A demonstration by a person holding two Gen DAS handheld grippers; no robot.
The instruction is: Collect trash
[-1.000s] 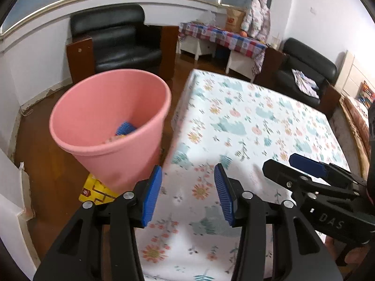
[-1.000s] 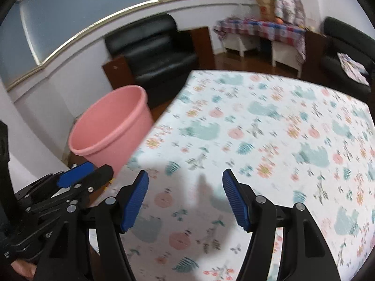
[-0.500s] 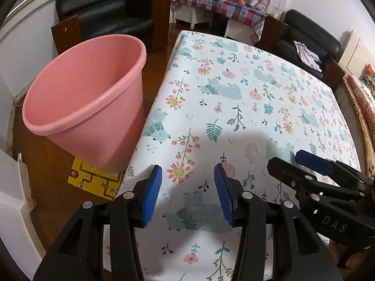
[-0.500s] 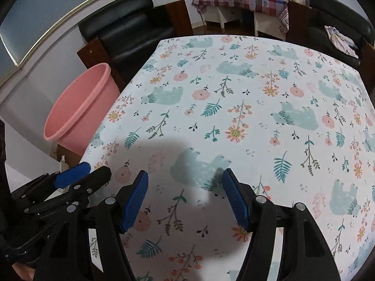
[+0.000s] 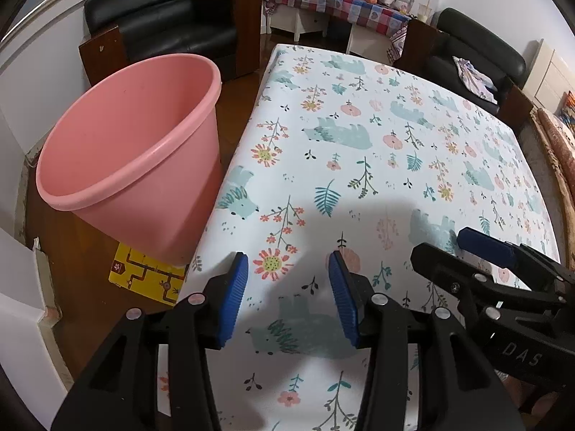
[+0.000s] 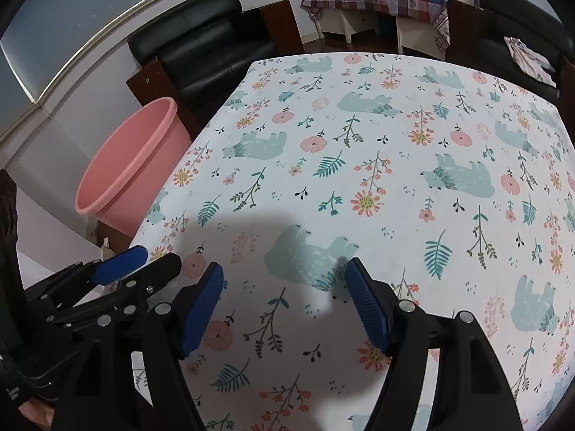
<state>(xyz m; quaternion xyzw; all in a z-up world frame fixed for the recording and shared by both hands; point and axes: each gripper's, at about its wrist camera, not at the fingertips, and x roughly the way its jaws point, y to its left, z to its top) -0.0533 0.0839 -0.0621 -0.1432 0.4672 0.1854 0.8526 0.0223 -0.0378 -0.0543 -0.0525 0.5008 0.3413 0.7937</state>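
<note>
"DAS" in white on the right gripper (image 5: 463,248), jaws opening, empty.

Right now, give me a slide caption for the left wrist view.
Open left gripper over floral bear-print tablecloth, round pink plastic bin standing beside the table.

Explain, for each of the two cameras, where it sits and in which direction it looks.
Left wrist: on the left gripper, angled down at the floral tablecloth edge and pink bin; right gripper alongside.
Right wrist: on the right gripper, jaws opening, empty, angled down over the tablecloth; left gripper alongside.
Shared: bin, tablecloth, black armchair.
</note>
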